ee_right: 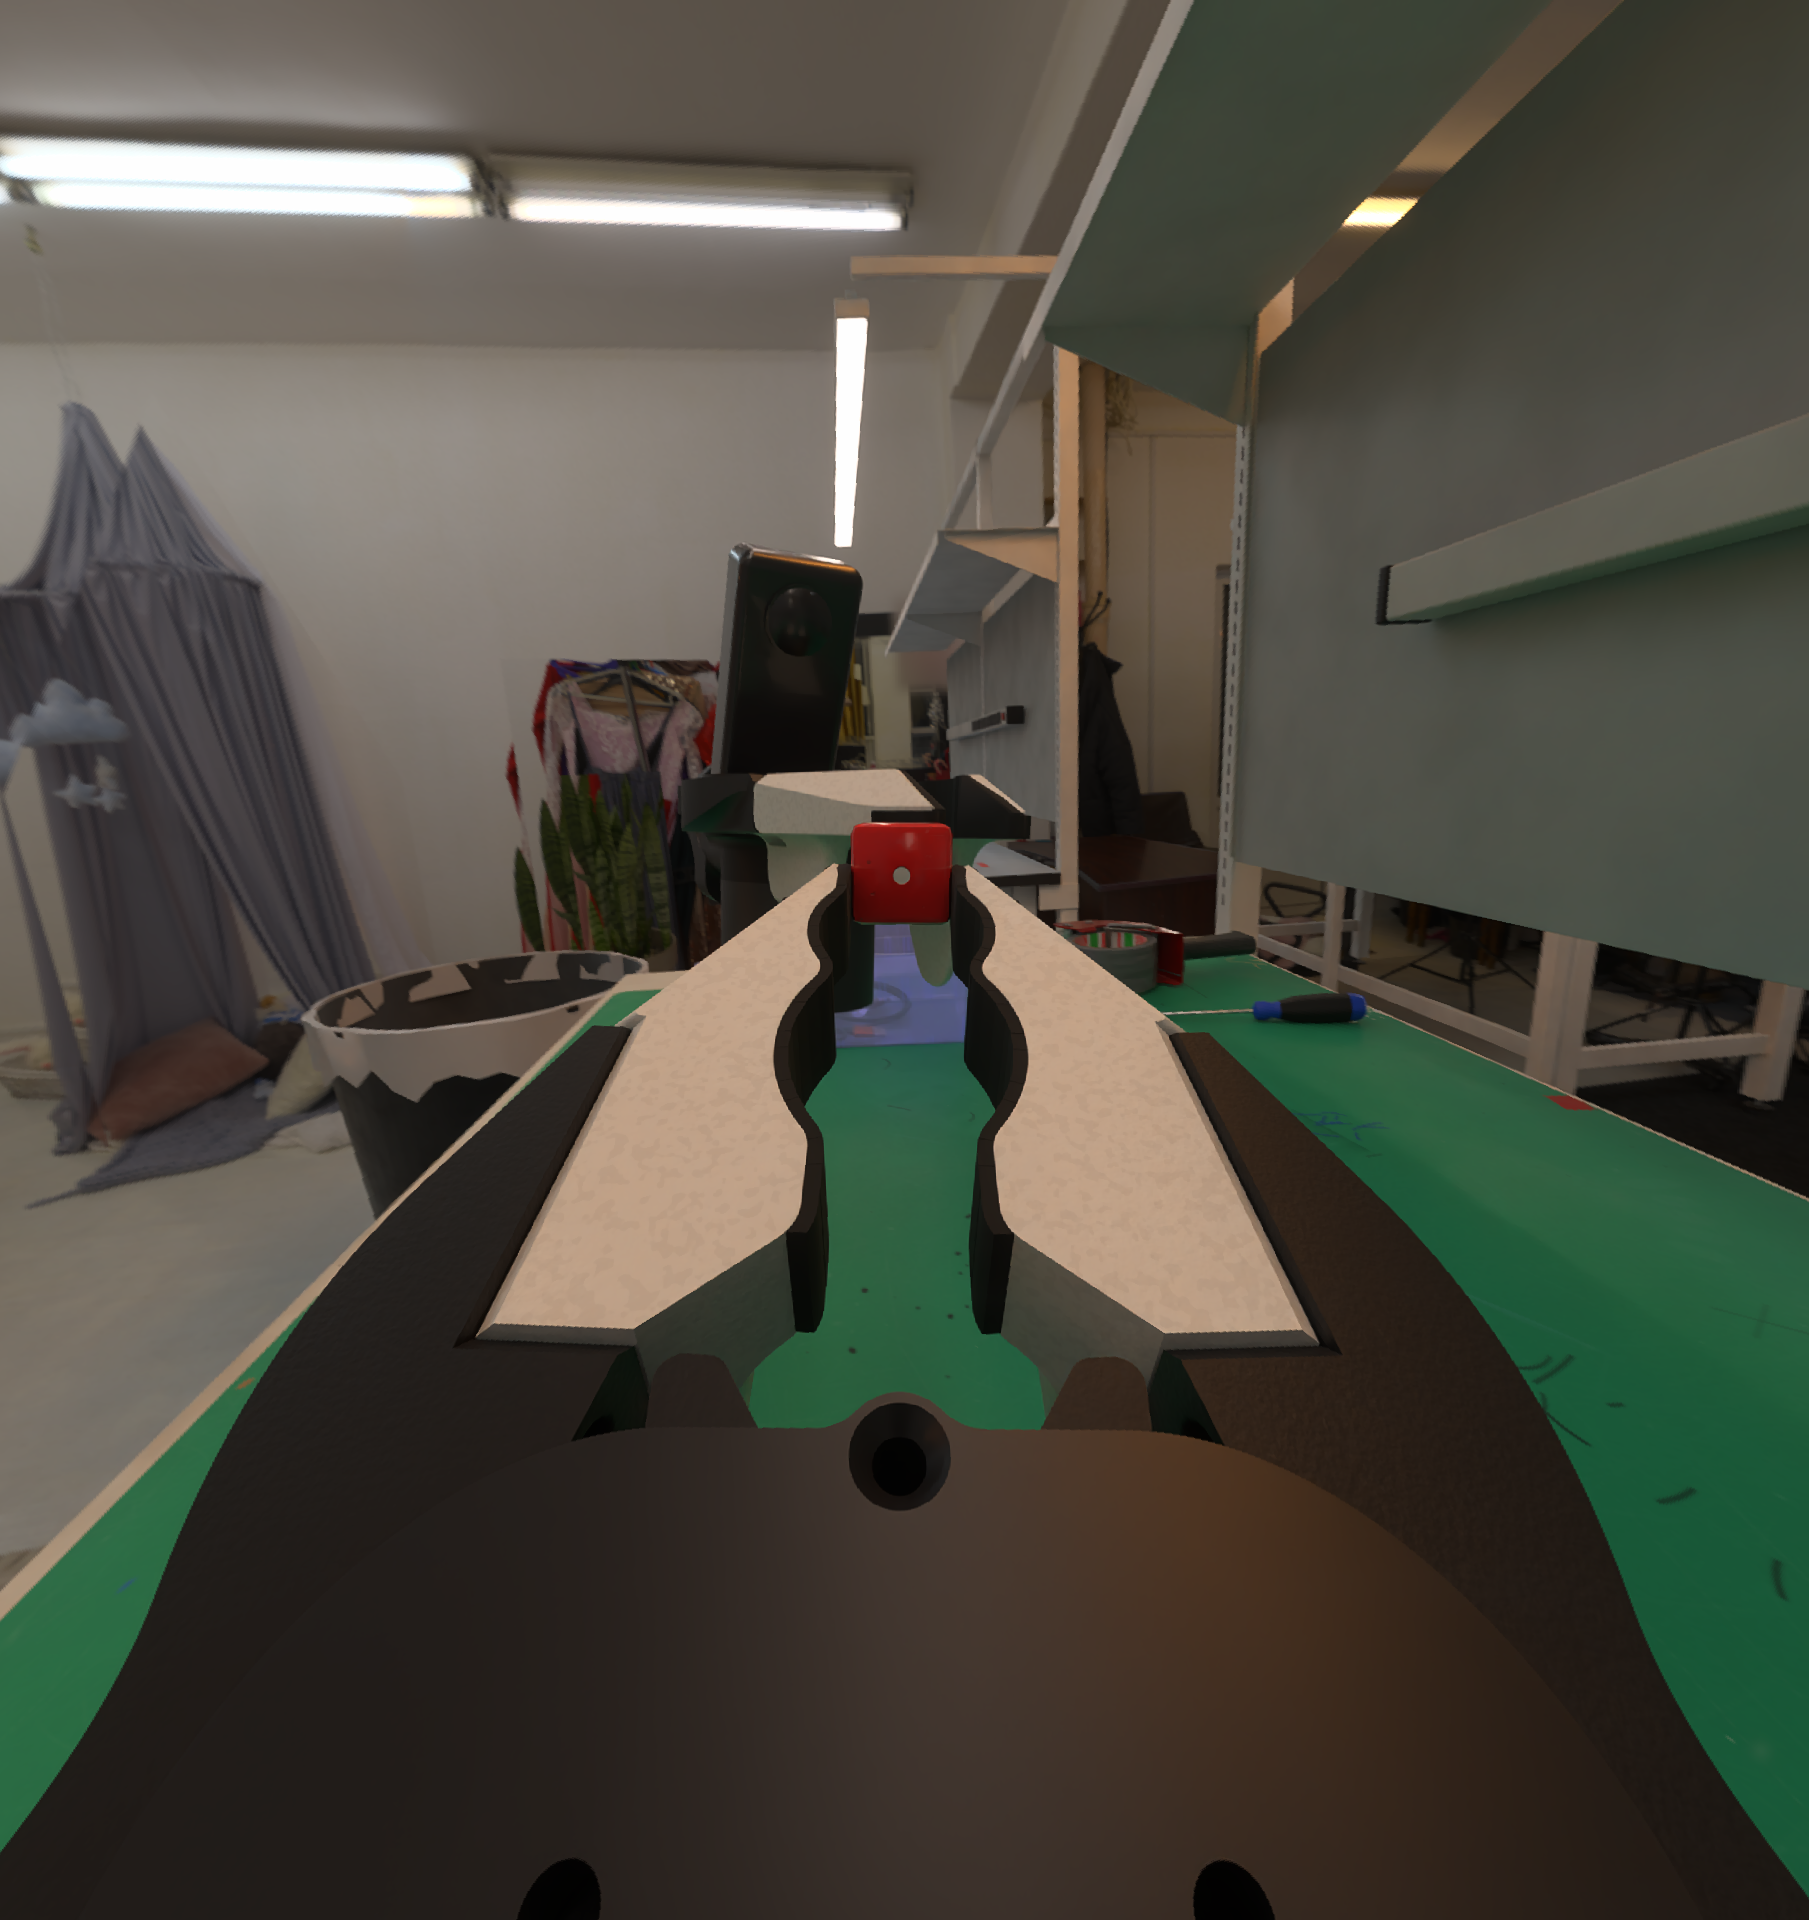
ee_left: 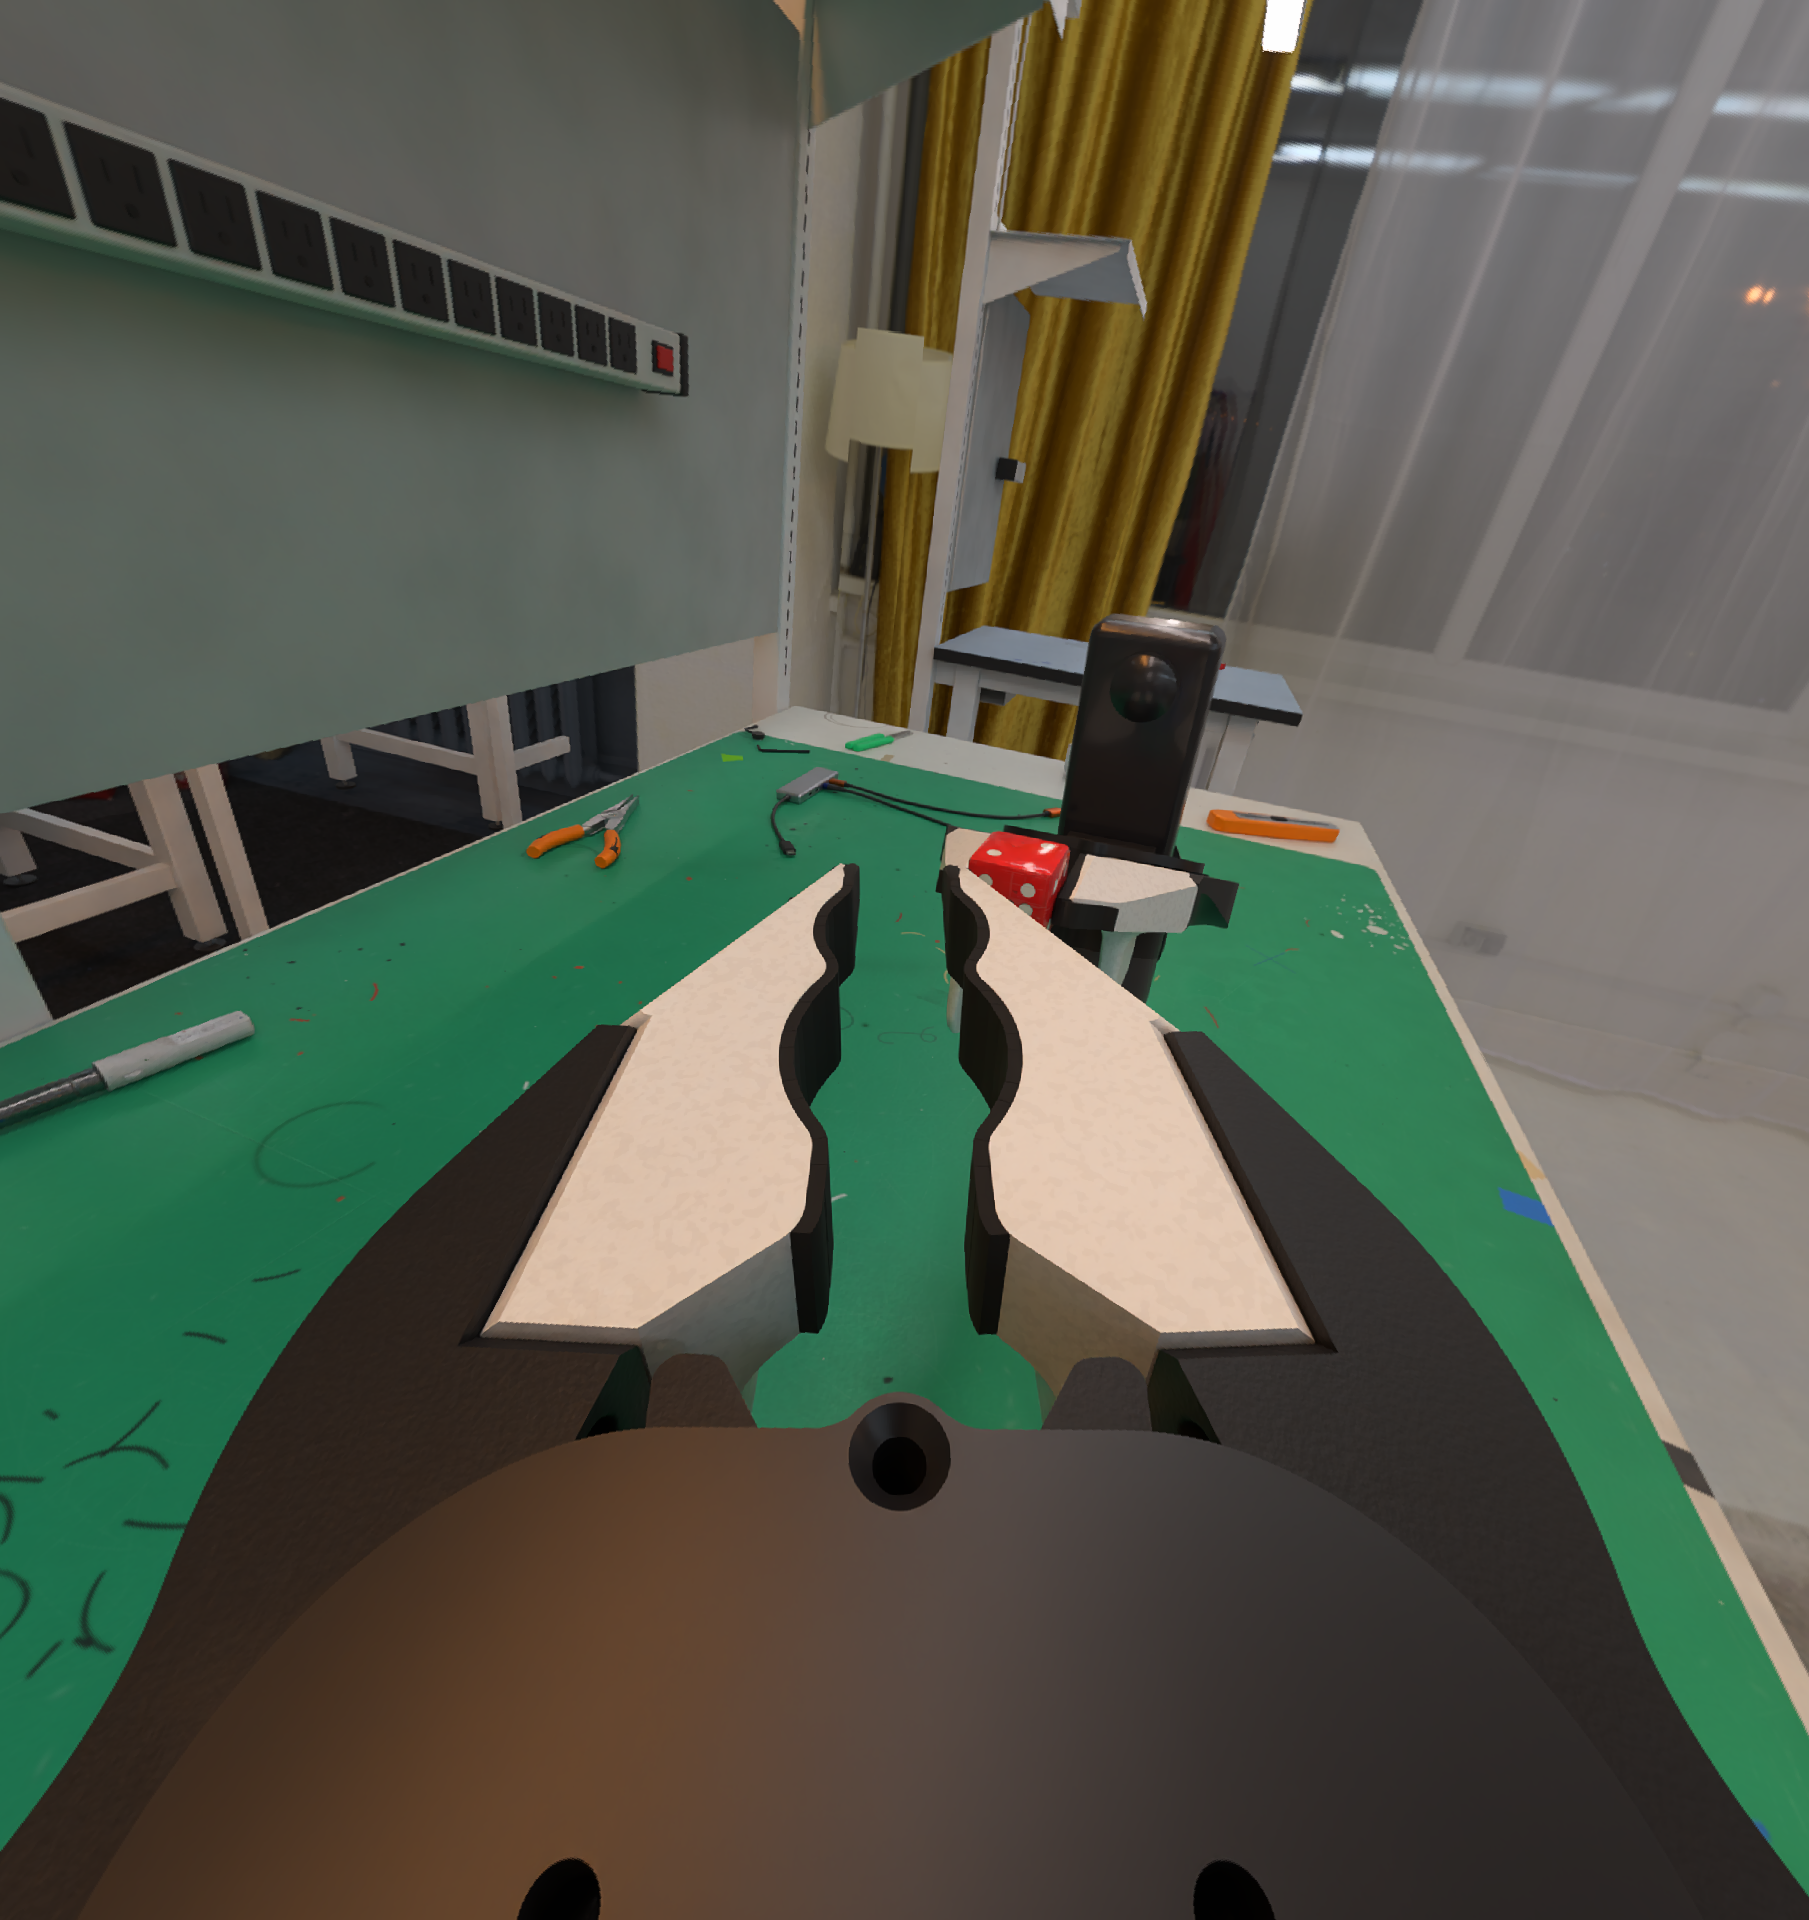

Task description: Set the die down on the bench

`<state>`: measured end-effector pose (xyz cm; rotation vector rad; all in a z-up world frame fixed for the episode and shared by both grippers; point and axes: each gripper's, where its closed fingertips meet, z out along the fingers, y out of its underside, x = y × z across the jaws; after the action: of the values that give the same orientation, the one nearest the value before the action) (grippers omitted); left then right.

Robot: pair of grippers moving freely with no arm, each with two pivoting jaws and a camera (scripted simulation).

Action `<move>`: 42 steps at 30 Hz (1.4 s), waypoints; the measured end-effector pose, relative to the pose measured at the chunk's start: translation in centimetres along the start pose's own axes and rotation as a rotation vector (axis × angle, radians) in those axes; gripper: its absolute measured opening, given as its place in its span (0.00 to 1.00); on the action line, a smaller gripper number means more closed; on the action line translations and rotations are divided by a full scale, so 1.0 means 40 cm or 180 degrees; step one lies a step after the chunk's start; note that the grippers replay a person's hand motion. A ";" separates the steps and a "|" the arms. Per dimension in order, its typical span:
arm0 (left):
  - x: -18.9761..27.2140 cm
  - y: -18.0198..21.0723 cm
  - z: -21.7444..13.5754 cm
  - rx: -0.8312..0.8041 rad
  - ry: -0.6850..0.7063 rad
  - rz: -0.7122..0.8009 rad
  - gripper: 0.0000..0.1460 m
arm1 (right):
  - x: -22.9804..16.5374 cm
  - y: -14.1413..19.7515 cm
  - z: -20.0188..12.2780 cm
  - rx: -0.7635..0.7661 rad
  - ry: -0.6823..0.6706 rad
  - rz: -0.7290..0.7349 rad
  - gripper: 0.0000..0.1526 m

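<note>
— Tabletop (ee_left: 380,1049)?
— Green mat, pale edging, scribbled with dark pen marks and flecks.
— Lying on it, left wrist view?
— Grey marker (ee_left: 100,1075) at near left. Orange-handled pliers (ee_left: 583,834) farther in. Small grey adapter (ee_left: 806,784) with black cable (ee_left: 941,805) at far middle. Green lighter-like item (ee_left: 869,741) by the far edge. Orange utility knife (ee_left: 1272,826) at far right.
— Right wrist view?
— Blue-and-black screwdriver (ee_right: 1310,1007) at right. Tape roll (ee_right: 1113,951) in a red dispenser beyond it, farther off. Bluish clear box (ee_right: 905,997) at far middle, partly hidden.
</note>
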<state>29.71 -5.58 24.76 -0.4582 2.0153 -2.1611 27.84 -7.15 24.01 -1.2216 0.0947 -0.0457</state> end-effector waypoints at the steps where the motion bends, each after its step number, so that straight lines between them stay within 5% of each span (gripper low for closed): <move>1: -0.004 -0.003 -0.004 0.0014 -0.0004 -0.0023 0.11 | 0.003 0.001 0.000 -0.0029 0.0029 -0.0027 0.12; 6: -0.047 -0.008 -0.019 0.0079 -0.0373 0.0014 0.03 | 0.042 0.005 -0.012 -0.0123 0.0264 -0.0009 0.12; 10: -0.107 0.004 -0.034 0.0069 -0.0824 -0.0010 0.00 | 0.149 -0.006 -0.064 -0.0475 0.0981 -0.0144 0.12; 15: -0.155 0.010 -0.055 0.0099 -0.1120 -0.0060 0.00 | 0.388 -0.059 -0.253 -0.1155 0.2411 -0.0321 0.12; 20: -0.169 0.009 -0.067 0.0086 -0.1200 -0.0039 0.00 | 0.666 0.029 -0.491 -0.2650 0.3469 -0.0139 0.12; 25: -0.179 0.003 -0.084 -0.0003 -0.1287 0.0093 0.00 | 0.819 0.174 -0.636 -0.3579 0.3657 0.0615 0.12; 33: -0.219 -0.006 -0.122 0.0001 -0.1472 0.0138 0.00 | 0.881 0.305 -0.699 -0.4098 0.3713 0.1364 0.12; 38: -0.230 -0.001 -0.128 -0.0002 -0.1490 0.0109 0.00 | 0.867 0.302 -0.682 -0.4240 0.3582 0.1390 0.14; 42: -0.234 -0.015 -0.144 0.0001 -0.1576 0.0195 0.00 | 0.847 0.212 -0.615 -0.3647 0.3448 0.1190 0.20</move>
<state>36.73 2.85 23.96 -0.8244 1.7263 -1.7845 59.04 -30.18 6.06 -2.1655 1.4507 -0.3614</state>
